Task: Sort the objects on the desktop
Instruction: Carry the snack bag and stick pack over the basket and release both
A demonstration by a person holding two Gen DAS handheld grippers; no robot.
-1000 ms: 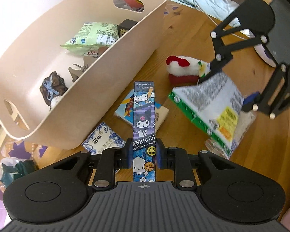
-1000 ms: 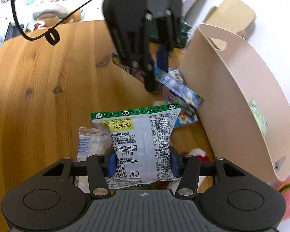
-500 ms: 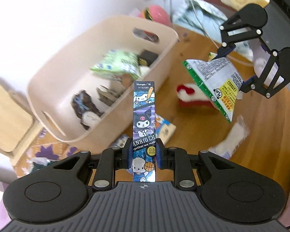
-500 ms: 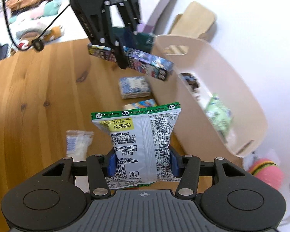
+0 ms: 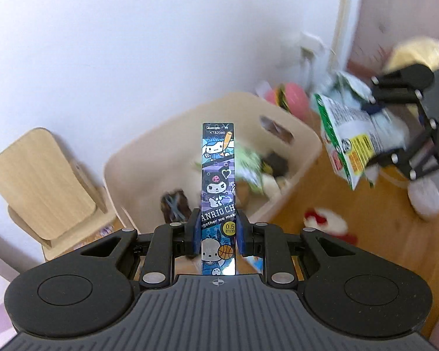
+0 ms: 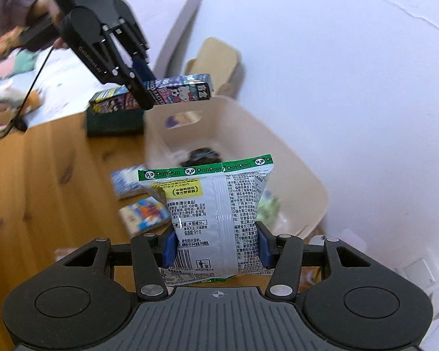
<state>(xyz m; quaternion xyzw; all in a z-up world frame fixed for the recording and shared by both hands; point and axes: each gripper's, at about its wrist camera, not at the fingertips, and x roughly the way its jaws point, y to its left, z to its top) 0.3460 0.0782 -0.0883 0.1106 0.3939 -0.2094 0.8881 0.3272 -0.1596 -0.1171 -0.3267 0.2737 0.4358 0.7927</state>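
Observation:
My left gripper [image 5: 218, 232] is shut on a long cartoon-printed pen box [image 5: 218, 181] and holds it in the air above the near end of the beige bin [image 5: 307, 143]. My right gripper [image 6: 216, 247] is shut on a silver and green snack bag [image 6: 210, 204], held up over the bin's [image 6: 301, 169] side. The left gripper with the pen box [image 6: 178, 90] shows in the right wrist view, above the bin's far end. The right gripper with the snack bag [image 5: 351, 140] shows in the left wrist view, at the right. Several snacks lie inside the bin.
On the wooden table [image 6: 44, 175] lie two small printed packs [image 6: 143, 213] and a red and white plush [image 5: 326, 220]. A dark green box [image 6: 114, 122] stands beside the bin. A wooden chair [image 5: 41, 181] is by the wall. A pink toy [image 5: 289, 96] lies behind the bin.
Both grippers have risen and swung toward the bin with their loads. The pen box and the snack bag now hang over the bin instead of the table.

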